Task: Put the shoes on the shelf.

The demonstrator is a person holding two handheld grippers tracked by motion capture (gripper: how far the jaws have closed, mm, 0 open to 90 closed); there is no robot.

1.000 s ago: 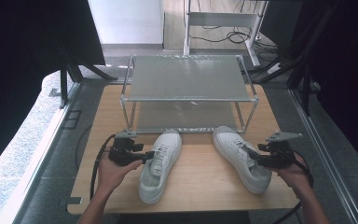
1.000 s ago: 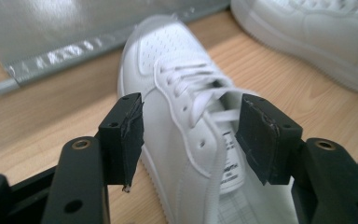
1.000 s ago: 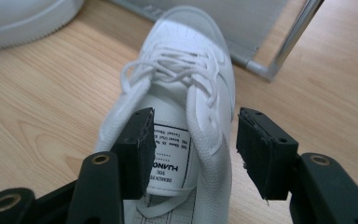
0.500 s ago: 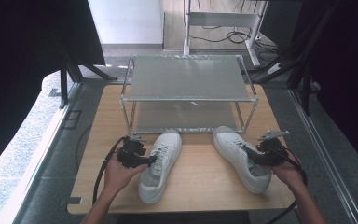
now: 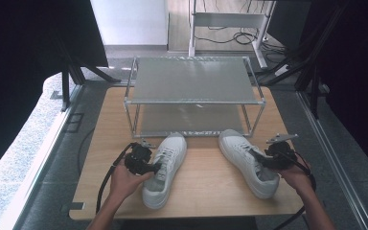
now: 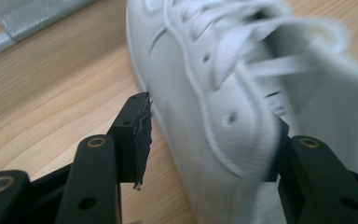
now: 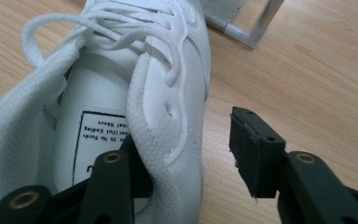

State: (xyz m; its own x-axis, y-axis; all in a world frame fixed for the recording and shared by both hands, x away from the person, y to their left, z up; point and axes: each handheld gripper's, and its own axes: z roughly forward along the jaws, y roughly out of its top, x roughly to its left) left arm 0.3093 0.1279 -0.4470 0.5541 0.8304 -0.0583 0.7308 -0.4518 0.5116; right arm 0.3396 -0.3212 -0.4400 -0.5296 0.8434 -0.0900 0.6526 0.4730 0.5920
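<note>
Light wood table point(image 5: 206, 187) with visible grain, standing on grey floor point(image 5: 52, 158). Speckled pale floor strip point(image 5: 9, 158) along left side, bright with daylight. Black curtains point(image 5: 24, 57) or panels at both sides, black frame struts point(image 5: 72, 72) leaning in front of them. White wall panel point(image 5: 129, 21) at far centre. White metal table frame point(image 5: 230, 21) beyond, dark cables point(image 5: 220, 36) on wooden floor beneath it. Metal rail point(image 5: 333, 158) along right floor edge.
</note>
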